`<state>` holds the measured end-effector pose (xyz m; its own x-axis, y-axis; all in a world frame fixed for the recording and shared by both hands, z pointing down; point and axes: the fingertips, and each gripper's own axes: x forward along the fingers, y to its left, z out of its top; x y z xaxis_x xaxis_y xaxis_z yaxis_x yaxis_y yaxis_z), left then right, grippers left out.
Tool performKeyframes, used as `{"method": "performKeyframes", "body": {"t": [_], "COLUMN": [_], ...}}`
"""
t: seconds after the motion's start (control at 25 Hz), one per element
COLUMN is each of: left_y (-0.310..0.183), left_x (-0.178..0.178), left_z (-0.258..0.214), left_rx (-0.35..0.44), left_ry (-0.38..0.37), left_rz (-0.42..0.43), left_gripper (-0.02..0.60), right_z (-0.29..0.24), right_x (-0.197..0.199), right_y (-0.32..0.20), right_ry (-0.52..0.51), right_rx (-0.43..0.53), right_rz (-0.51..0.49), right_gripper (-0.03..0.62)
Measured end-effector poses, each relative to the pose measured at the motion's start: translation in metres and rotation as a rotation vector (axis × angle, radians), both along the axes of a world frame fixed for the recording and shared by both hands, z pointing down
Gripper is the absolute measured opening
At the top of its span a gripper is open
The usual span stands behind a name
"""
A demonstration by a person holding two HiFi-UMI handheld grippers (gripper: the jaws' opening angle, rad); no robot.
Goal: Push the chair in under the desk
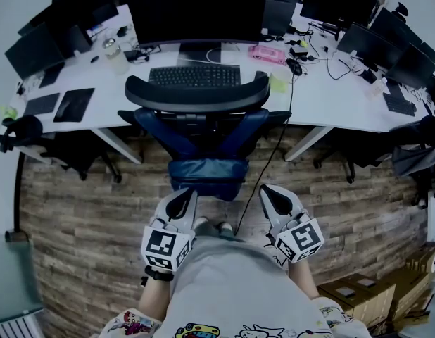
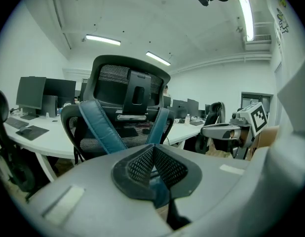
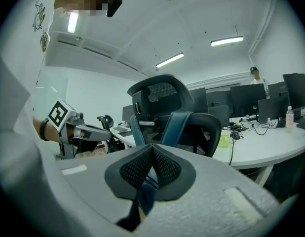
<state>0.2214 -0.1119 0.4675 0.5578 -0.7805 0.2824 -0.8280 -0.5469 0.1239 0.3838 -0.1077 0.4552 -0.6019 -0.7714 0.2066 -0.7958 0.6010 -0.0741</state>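
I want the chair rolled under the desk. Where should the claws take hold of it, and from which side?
Likely the two blue back struts of the chair, one per claw, from behind: the backrest faces the person and the desk lies beyond. The left claw and right claw are shut, so press, not clamp.

place: an open-plan office, as I read it from my feeds.
desk point(image 1: 330, 115): long, white, curved; spans the far side of my head view.
monitors point(image 1: 196, 9): dark screens in a row along the desk's far edge; more show in both gripper views.
keyboard point(image 1: 195, 75): black, near the desk's front edge, centre.
chair point(image 1: 200, 129): mesh-backed swivel type with headrest, at the desk's front edge.
cables point(image 1: 329, 65): loose across the desk's right end.
ceiling lights point(image 2: 102, 40): strip tubes, white ceiling.
floor point(image 1: 84, 217): wood-look planks.
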Motion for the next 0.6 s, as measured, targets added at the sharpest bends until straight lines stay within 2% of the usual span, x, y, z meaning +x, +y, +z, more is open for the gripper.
{"method": "performKeyframes", "body": {"t": [0.2,0.36,0.6], "left_y": [0.0009,0.0004,0.0013], "left_x": [-0.0017,-0.0025,-0.0015], "left_z": [-0.0003,-0.001,-0.0006], "left_rx": [0.006,0.006,0.01], "left_ry": [-0.006,-0.007,-0.008], "left_rz": [0.0,0.001,-0.001], "left_gripper": [0.011,0.011,0.011], "right_z": [0.0034,0.0024,0.0057], "right_x": [-0.0024,-0.0039,-0.0014], "right_y": [0.0025,0.0038,0.0054], "right_ry": [0.001,0.047,0.025], "right_rx": [0.005,0.015,0.01], "right_rz": [0.005,0.004,0.008], "right_gripper": [0.0,0.0,0.0]}}
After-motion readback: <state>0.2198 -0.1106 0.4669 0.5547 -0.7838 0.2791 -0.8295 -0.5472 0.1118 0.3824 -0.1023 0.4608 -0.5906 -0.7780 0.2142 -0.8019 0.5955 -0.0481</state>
